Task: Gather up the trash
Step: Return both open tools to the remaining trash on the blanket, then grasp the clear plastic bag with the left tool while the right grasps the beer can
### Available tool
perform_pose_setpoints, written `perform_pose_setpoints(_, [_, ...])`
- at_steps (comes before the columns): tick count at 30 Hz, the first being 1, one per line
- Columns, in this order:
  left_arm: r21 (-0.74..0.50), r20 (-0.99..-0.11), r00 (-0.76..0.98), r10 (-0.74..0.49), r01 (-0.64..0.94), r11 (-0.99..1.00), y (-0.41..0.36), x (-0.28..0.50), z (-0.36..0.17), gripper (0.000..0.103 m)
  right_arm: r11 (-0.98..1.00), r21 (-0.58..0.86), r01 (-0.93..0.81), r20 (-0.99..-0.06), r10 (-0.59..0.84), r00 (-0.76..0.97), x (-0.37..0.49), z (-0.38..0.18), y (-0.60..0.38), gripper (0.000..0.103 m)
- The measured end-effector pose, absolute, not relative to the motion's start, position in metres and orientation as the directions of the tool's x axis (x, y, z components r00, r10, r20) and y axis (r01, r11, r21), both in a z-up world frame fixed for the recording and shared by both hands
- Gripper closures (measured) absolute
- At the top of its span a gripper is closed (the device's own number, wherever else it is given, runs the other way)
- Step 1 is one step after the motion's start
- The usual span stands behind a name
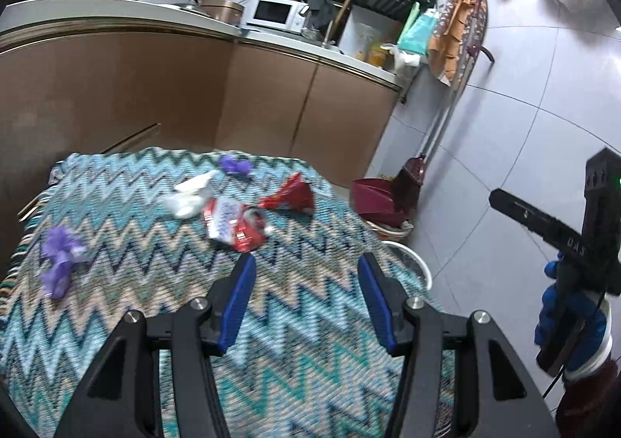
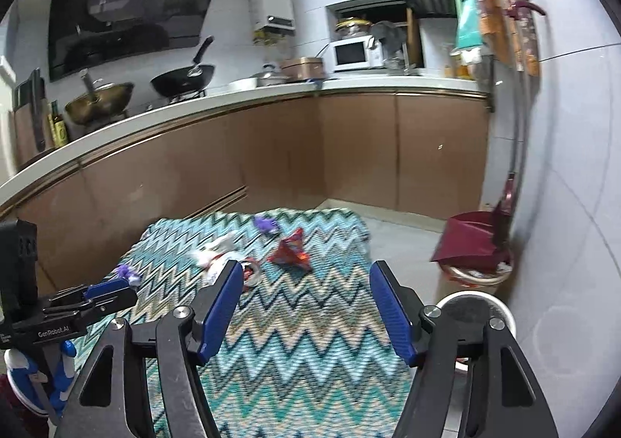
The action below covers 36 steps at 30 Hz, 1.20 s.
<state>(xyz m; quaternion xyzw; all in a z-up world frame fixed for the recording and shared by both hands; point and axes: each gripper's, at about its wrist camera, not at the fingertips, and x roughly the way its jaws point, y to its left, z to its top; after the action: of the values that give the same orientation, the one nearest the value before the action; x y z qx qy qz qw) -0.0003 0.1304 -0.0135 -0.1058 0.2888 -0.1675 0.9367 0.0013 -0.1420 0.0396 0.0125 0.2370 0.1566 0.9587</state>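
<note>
From the left wrist view, the left gripper (image 1: 306, 267) hangs over a zigzag-patterned cloth (image 1: 128, 321) with its blue fingers (image 1: 238, 302) spread about halfway and nothing between them. The trash lies ahead on the cloth: a red wrapper (image 1: 289, 197), a red and white wrapper (image 1: 233, 222), a crumpled white tissue (image 1: 186, 201) and two purple scraps (image 1: 60, 259), all apart from the fingers. A gloved hand (image 1: 566, 317) carries the other tool at the right edge.

From the right wrist view, the right gripper (image 2: 304, 273) hovers over the same cloth (image 2: 295, 341), jaws partly open and empty. The red wrapper (image 2: 289, 250) lies just beyond its fingertips. A white bin (image 2: 500, 315) sits beside the cloth, behind the right finger.
</note>
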Motion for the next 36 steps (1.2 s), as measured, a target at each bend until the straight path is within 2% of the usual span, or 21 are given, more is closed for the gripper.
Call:
perform_pose_setpoints(8, [-0.321, -0.543, 0.771, -0.333, 0.176, 0.931, 0.183, 0.011, -0.044, 0.050, 0.899, 0.184, -0.398, -0.506, 0.433, 0.746, 0.033, 0.014, -0.093, 0.037])
perform_pose_setpoints(14, [-0.326, -0.579, 0.746, -0.329, 0.158, 0.932, 0.198, 0.035, -0.060, 0.050, 0.882, 0.214, -0.421, -0.549, 0.465, 0.694, 0.058, -0.011, -0.071, 0.035])
perform_pose_setpoints(20, [-0.341, -0.618, 0.718, -0.321, 0.124, 0.932, 0.208, 0.071, -0.076, 0.050, 0.862, 0.223, -0.455, -0.583, 0.492, 0.647, 0.088, -0.037, -0.051, 0.027])
perform_pose_setpoints(28, [-0.376, -0.658, 0.692, -0.297, 0.041, 0.926, 0.215, 0.133, -0.097, 0.050, 0.834, 0.204, -0.513, -0.638, 0.511, 0.576, 0.142, -0.073, -0.022, 0.026])
perform_pose_setpoints(36, [-0.421, -0.669, 0.685, -0.287, -0.031, 0.907, 0.221, 0.191, -0.111, 0.049, 0.803, 0.227, -0.551, -0.651, 0.546, 0.528, 0.192, -0.096, -0.003, 0.025])
